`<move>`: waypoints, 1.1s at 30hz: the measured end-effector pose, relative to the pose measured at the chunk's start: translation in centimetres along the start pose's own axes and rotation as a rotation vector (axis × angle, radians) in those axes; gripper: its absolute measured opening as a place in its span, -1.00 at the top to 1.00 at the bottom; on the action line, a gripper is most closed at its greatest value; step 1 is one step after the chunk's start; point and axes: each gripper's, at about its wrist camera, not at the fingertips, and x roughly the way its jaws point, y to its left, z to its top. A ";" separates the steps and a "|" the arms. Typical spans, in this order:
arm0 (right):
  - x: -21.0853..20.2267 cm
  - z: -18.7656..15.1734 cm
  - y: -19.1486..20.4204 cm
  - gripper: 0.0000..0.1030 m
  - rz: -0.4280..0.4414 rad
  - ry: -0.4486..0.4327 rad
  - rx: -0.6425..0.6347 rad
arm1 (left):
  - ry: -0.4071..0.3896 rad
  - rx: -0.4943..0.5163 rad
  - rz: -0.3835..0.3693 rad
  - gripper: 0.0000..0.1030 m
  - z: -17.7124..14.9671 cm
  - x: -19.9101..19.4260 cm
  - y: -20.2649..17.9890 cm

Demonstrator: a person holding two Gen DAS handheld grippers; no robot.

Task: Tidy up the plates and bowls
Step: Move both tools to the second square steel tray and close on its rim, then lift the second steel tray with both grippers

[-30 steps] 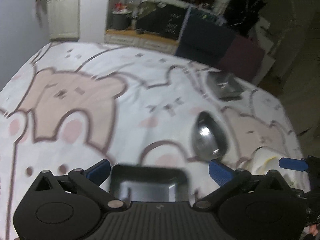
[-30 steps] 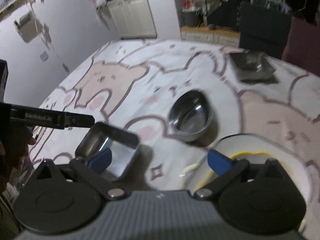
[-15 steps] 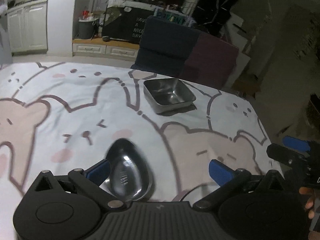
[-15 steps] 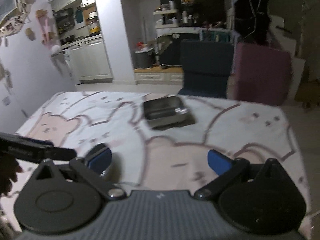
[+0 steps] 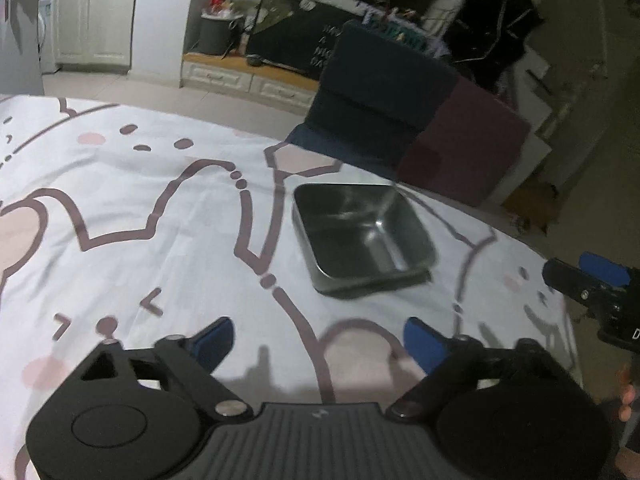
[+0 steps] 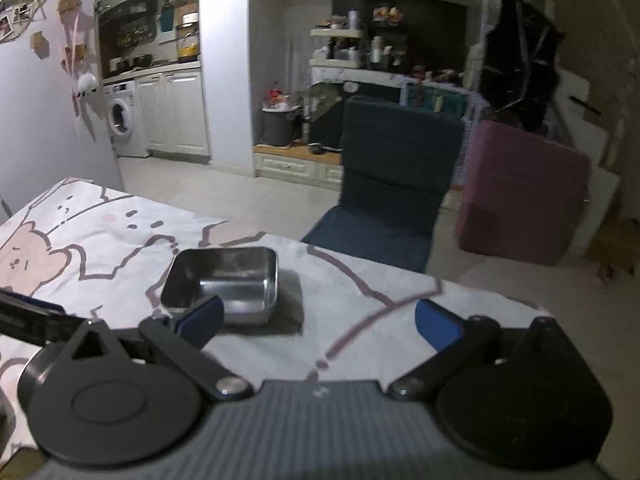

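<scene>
target: the square steel bowl (image 5: 362,236) sits on the desk (image 5: 160,240), near its far edge, on the bear-print cloth (image 5: 100,184).
direction from left gripper: in the left wrist view we see the bowl at about 12 to 1 o'clock from the left gripper (image 5: 318,340), ahead of the fingertips and apart from them, nothing between.
direction from right gripper: in the right wrist view the bowl (image 6: 224,284) lies at about 10 to 11 o'clock from the right gripper (image 6: 318,320); its left fingertip overlaps the bowl's near rim in the picture, but we cannot tell whether it touches.
bowl axis: nearly square, so no real long axis; in the left view it sits turned, one corner toward us.
nearer hand: we judge the left gripper better lined up, since the bowl is almost straight ahead of it; the right gripper (image 5: 592,280) shows at 3 o'clock in the left view, beside the desk's right edge.
left gripper state: jaws wide but closing, holding nothing.
right gripper state: jaws spread wide, empty.
change since earlier: a second ago we were looking down on another steel tray and a round bowl; both are out of view now. the square bowl has come from far and small to centre and large in both views.
</scene>
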 end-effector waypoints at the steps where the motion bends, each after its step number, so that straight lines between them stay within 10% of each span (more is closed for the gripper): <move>1: 1.3 0.4 -0.2 -0.98 0.025 0.007 -0.006 | 0.006 -0.016 -0.001 -0.63 0.4 0.8 0.3; 9: 9.2 2.2 0.9 -0.11 0.119 0.128 0.015 | 0.003 -0.092 -0.068 -0.10 2.9 4.5 1.5; 20: 14.7 2.2 3.2 0.15 0.128 0.196 -0.042 | 0.018 -0.129 -0.108 0.66 3.6 7.9 1.9; 33: 12.0 1.8 4.2 0.86 0.135 0.156 0.027 | -0.021 -0.050 -0.047 0.88 3.7 4.9 1.2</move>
